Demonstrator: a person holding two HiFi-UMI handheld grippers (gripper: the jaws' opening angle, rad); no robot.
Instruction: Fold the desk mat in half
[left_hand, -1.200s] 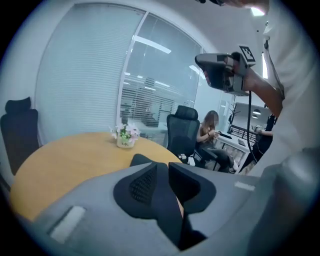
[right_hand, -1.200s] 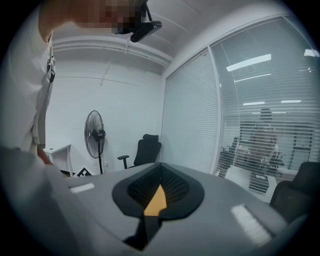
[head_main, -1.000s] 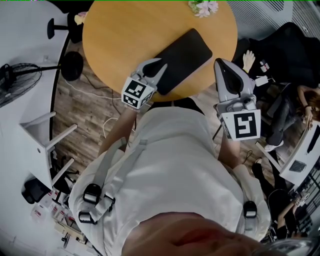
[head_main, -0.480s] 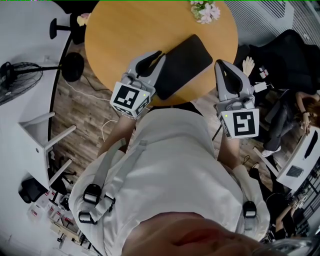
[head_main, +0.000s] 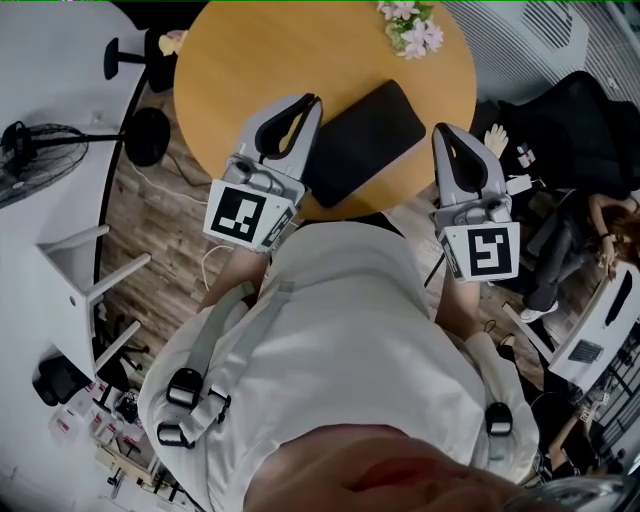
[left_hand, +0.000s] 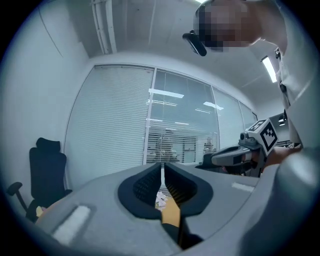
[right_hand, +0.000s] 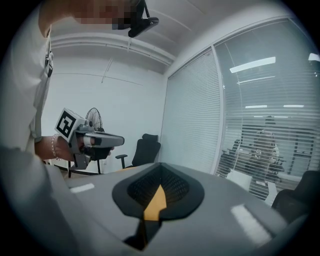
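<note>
Mat (head_main: 362, 128) beside right claw (head_main: 447, 136), seemingly apart

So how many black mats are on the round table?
1. The desk mat lies by the front edge of the round table, nearer than the flowers. The table's far edge is cut off.

This was an office meeting room. Floor-to-ceiling glass partitions (left_hand: 185, 125) fitted with slatted blinds (left_hand: 112, 120) walled it in, and further glazed rooms lit by ceiling strip lights (left_hand: 165, 93) showed through them. Black swivel office chairs (right_hand: 144, 149) stood along the walls, and a pedestal fan (head_main: 35, 160) stood on the wood-look floor (head_main: 165, 235). A round wooden bench (head_main: 260, 60) with a small bunch of flowers (head_main: 412, 25) filled the middle, with white desks (head_main: 45, 70) beside it.
</note>
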